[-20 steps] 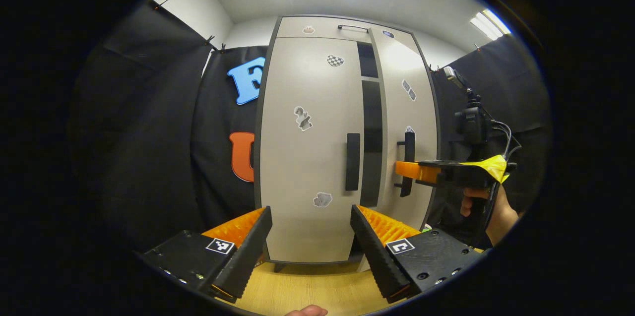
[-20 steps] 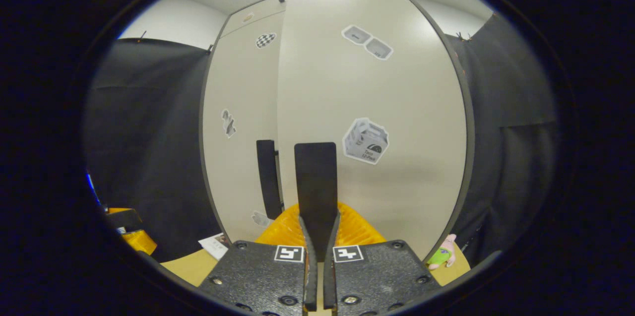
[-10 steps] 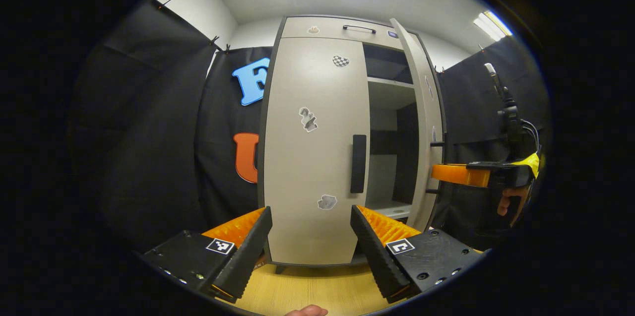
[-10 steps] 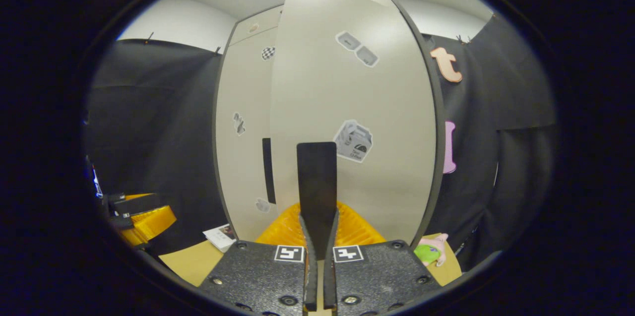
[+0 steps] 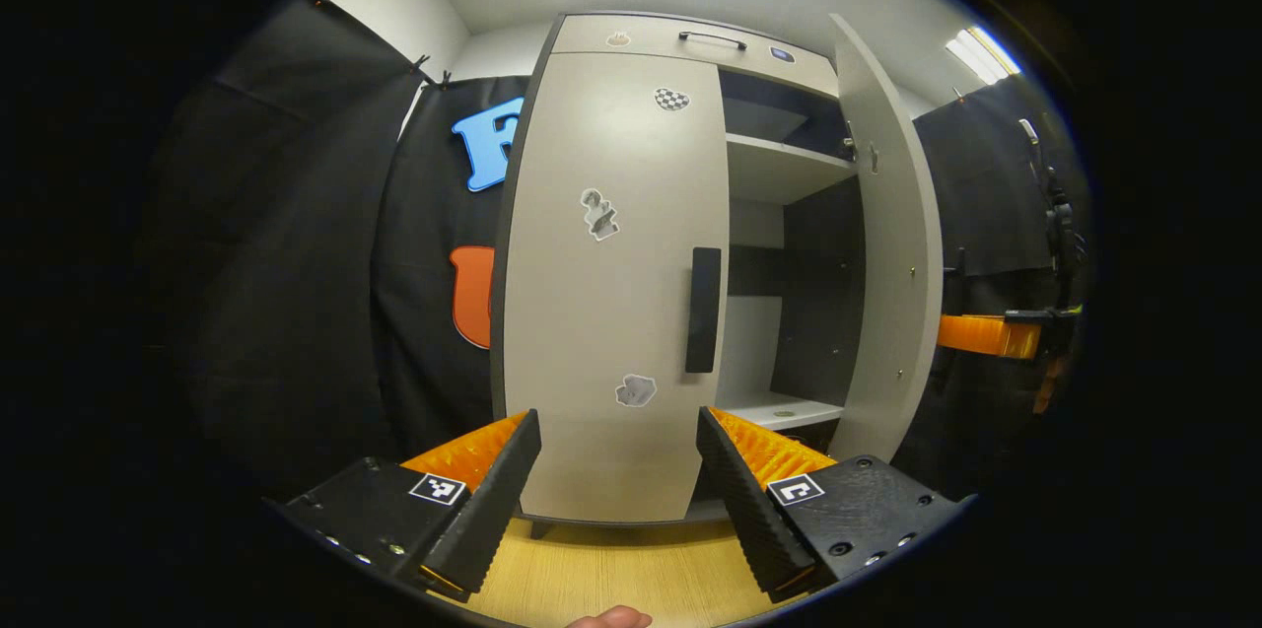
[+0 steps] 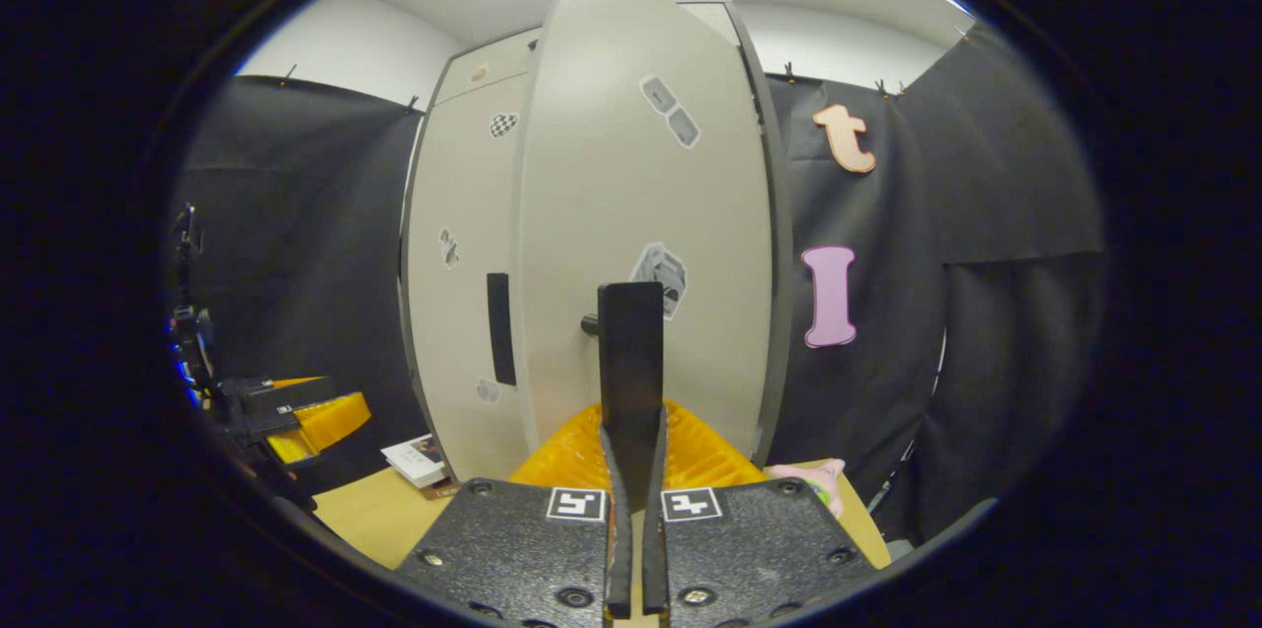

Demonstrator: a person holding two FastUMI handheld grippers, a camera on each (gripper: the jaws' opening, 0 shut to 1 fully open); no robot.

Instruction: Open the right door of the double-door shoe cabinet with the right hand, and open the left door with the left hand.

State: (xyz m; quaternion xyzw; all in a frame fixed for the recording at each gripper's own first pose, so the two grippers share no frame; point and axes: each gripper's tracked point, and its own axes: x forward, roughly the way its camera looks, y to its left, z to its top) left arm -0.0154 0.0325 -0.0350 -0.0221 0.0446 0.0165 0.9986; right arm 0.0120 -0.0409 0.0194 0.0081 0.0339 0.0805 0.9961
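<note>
Two grippers work at one shoe cabinet (image 5: 631,46). Nearest in the left gripper view, the left gripper (image 5: 619,431) has its jaws spread wide with nothing between them, above a pale wooden floor (image 5: 611,579). Straight beyond the gap stands the left door (image 5: 606,293), closed, its dark upright handle (image 5: 703,310) just past the right-hand jaw and untouched. Farther right the right door (image 5: 887,244) stands swung open, showing shelves (image 5: 784,170) inside. In the right gripper view, the right gripper (image 6: 632,431) has its jaws pressed together on the right door's handle (image 6: 631,352), which rises upright from between them, with the door face (image 6: 641,214) just behind it.
</note>
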